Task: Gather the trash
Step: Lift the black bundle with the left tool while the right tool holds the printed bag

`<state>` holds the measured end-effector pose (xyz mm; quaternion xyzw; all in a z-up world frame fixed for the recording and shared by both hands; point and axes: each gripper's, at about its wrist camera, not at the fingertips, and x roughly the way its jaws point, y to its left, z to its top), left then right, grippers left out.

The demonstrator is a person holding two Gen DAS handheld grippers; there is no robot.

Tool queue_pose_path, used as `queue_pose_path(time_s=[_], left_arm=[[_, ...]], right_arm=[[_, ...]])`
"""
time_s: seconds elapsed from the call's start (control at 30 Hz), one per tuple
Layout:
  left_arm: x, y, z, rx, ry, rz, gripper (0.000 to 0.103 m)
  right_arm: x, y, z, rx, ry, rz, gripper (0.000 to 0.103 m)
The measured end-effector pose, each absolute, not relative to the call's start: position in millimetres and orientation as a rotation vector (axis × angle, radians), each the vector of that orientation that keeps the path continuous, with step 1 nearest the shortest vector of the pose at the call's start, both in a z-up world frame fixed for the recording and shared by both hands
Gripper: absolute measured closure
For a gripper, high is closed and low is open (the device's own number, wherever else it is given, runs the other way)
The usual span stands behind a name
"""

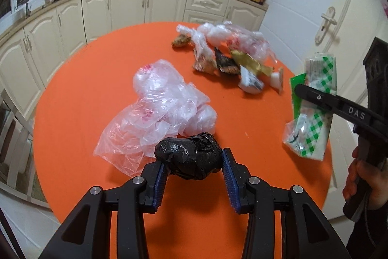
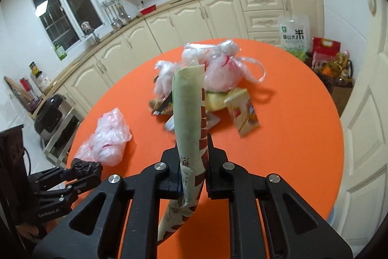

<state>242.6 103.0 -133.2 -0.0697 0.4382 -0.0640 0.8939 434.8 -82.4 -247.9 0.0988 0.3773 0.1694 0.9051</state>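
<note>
Both tongs gripped trash above the orange table.

The left gripper (image 1: 194, 163) clamped a black bag wad (image 1: 190, 154) at lower centre; the right gripper (image 2: 191, 162) pinched a green-checked wrapper (image 1: 312, 101) at frame right. Beyond lay a crumpled clear bag (image 1: 155, 108) mid-frame and a wrapper pile (image 1: 230, 57) upper centre on the table (image 1: 97, 79).

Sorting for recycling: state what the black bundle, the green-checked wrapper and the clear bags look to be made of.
Black bundle, held in the left gripper: thin glossy plastic film, judging by its shiny crinkles.
Green-checked wrapper, pinched flat in the right gripper: printed packaging, probably plastic film, perhaps laminated.
Clear bags: see-through, wrinkled thin plastic with red print.
</note>
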Motion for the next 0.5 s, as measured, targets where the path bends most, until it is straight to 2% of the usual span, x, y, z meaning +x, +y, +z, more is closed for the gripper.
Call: queue_pose_path(time_s=[0.23,0.4,0.5], left_arm=[[224,101,-139,-0.182,0.941,-0.092,0.058],[213,99,-136,-0.169,0.938,-0.043,0.058],[208,98,-132,-0.155,0.925,-0.036,0.063]], right_arm=[[409,-74,-254,0.206,0.803,0.406,0.090],[396,-66,-255,0.196,0.803,0.429,0.090],[392,-64,-254,0.188,0.799,0.433,0.090]])
